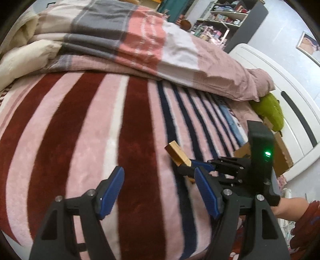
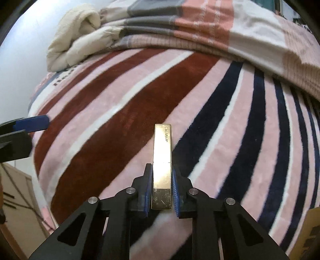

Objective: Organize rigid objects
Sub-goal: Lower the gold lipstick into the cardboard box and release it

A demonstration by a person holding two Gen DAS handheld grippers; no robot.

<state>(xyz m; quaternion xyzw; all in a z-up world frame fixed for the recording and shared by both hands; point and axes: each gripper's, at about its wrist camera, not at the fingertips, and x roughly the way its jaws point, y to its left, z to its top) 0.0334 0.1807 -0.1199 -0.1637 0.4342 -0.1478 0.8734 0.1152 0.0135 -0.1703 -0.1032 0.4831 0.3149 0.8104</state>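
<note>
My right gripper (image 2: pixel 161 176) is shut on a gold rectangular lipstick tube (image 2: pixel 162 160) marked CALAISVIP, holding it by its lower half above the striped blanket (image 2: pixel 124 124). The tube points forward along the fingers. In the left wrist view the same tube (image 1: pixel 178 153) sticks out of the right gripper (image 1: pixel 190 166) at the right. My left gripper (image 1: pixel 158 188) is open and empty above the blanket (image 1: pixel 80 130). One of its blue fingers (image 2: pixel 34 122) shows at the left edge of the right wrist view.
A folded plaid quilt (image 1: pixel 124 40) and a cream duvet (image 2: pixel 76 40) lie at the far side of the bed. A cardboard box (image 1: pixel 280 152) and a green cloth item (image 1: pixel 270 110) sit by the white headboard (image 1: pixel 290 90). Cluttered shelves (image 1: pixel 224 16) stand behind.
</note>
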